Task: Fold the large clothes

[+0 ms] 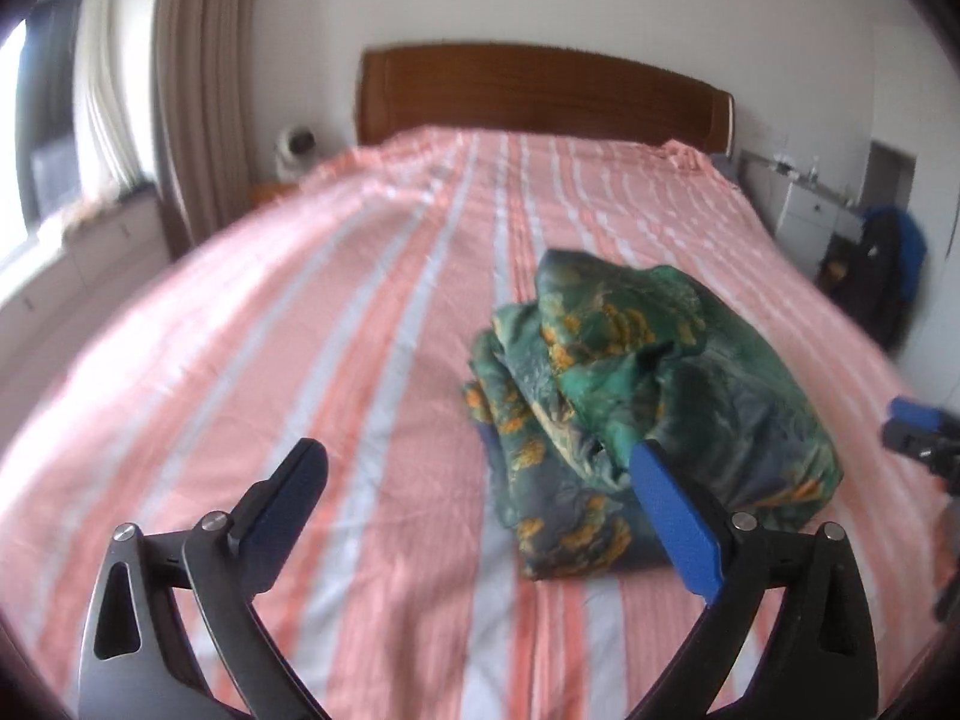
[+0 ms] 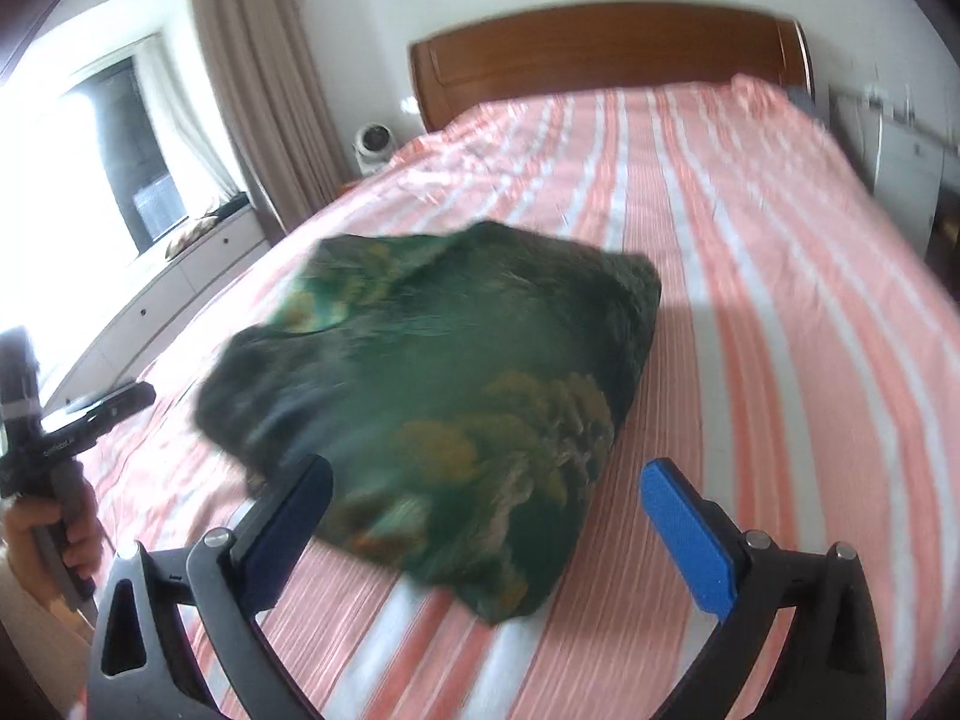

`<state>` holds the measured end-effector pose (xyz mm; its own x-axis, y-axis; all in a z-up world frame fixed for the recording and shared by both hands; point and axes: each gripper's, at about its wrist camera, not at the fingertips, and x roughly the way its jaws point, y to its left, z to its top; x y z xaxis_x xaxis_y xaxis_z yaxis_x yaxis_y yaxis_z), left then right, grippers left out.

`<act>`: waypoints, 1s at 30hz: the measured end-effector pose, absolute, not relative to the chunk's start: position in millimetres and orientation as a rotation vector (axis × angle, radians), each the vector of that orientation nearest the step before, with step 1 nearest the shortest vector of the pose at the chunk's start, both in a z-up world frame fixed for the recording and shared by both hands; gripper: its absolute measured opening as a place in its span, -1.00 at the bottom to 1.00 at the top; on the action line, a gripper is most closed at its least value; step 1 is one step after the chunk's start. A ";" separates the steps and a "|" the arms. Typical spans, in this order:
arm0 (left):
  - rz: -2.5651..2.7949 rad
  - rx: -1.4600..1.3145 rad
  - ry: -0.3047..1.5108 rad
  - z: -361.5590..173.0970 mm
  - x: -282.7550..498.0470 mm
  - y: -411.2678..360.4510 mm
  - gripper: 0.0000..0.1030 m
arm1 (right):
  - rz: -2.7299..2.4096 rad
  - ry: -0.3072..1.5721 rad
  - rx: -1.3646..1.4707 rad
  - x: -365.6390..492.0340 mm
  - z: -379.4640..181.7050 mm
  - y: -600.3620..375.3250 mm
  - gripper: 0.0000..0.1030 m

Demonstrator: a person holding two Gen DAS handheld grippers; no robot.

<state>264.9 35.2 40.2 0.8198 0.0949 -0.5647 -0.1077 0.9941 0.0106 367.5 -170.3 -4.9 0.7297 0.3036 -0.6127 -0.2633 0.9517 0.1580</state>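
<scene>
A green garment with yellow-orange print (image 1: pixel 624 396) lies bunched in a heap on the pink-striped bed sheet (image 1: pixel 300 330). My left gripper (image 1: pixel 480 468) is open and empty, just in front of and left of the heap. In the right wrist view the same garment (image 2: pixel 444 396) looks like a blurred mound on the sheet (image 2: pixel 780 330). My right gripper (image 2: pixel 486 486) is open and empty, with its jaws on either side of the heap's near edge. The right gripper also shows at the left wrist view's right edge (image 1: pixel 918 426), and the left gripper at the right wrist view's left edge (image 2: pixel 78 420).
A wooden headboard (image 1: pixel 540 96) stands at the far end of the bed. A curtain (image 1: pixel 198 90), a window and low white drawers (image 2: pixel 180 282) are on the left. A small white fan (image 2: pixel 375 147) sits beside the bed. A white cabinet (image 1: pixel 810 210) and dark clothes (image 1: pixel 882 276) are on the right.
</scene>
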 end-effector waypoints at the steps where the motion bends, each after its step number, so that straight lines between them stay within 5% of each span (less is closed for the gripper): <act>1: 0.135 0.017 0.571 47.5 253.6 24.7 0.99 | 0.312 0.659 0.030 357.1 3.7 -166.1 0.97; 9: 0.249 0.112 0.497 89.4 175.0 -18.6 0.99 | 0.202 0.486 -0.139 251.6 34.5 -172.3 0.99; 20: 0.199 0.100 0.581 86.1 118.8 -59.8 0.99 | 0.123 0.363 -0.033 161.3 42.1 -190.9 0.99; 24: 0.125 0.075 0.645 70.9 103.2 -66.6 1.00 | 0.079 0.531 -0.191 159.1 15.5 -166.2 0.99; 30: 0.081 0.102 0.737 50.5 70.8 -78.2 1.00 | 0.074 0.589 -0.070 131.5 -8.3 -156.5 0.99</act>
